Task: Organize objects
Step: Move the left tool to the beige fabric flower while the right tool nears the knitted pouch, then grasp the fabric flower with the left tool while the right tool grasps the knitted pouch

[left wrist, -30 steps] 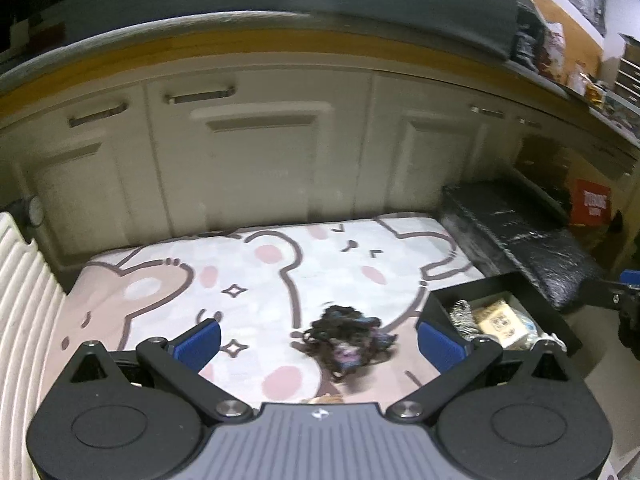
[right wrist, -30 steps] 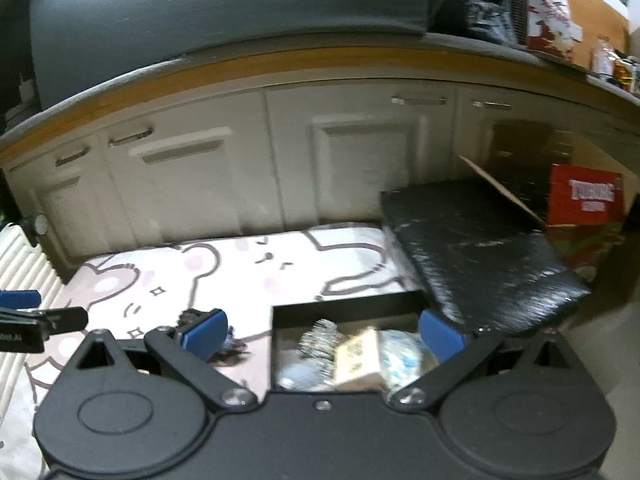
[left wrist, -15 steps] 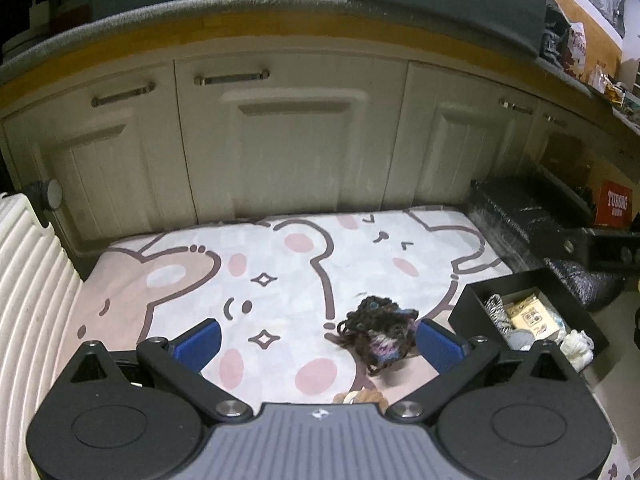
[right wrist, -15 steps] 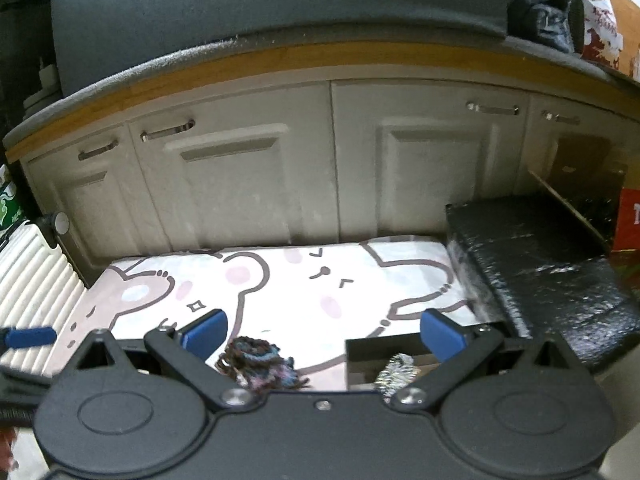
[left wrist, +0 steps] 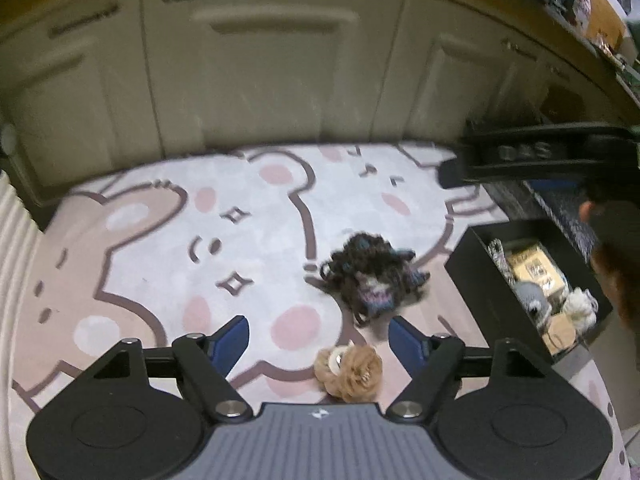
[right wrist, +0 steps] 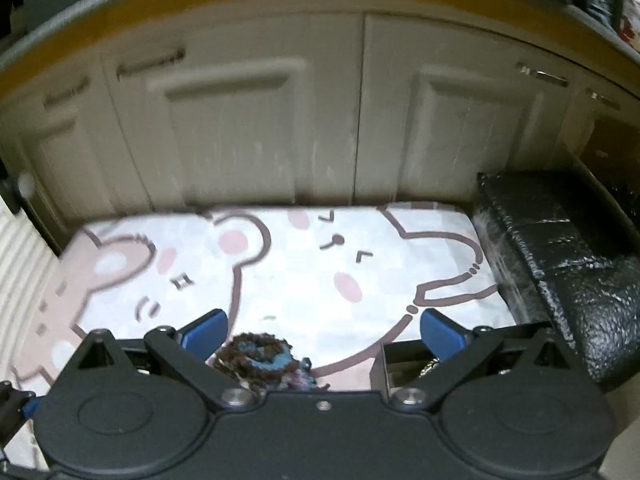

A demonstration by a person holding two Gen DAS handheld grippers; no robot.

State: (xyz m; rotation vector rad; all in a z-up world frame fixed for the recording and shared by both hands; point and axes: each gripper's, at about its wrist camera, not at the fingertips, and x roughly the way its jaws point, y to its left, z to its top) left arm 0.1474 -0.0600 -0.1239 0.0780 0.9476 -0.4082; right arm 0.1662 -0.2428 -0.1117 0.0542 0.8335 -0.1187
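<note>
A dark brown and blue yarn bundle lies on the bear-print mat, just ahead of my open, empty left gripper. A small tan fuzzy scrunchie lies between the left fingers, close to the gripper body. A black open box holding several small items stands at the mat's right edge. My right gripper is open and empty above the mat; the yarn bundle shows at its lower left and the box corner at its lower right.
Cream cabinet doors close off the far side of the mat. A black wrapped bundle lies to the right. A white ribbed surface borders the left. The right gripper's finger reaches in at the upper right of the left wrist view.
Both grippers have pulled back and tilted down. The tan scrunchie now shows fully between the left fingers. In the right view the box has slid mostly out of sight below.
</note>
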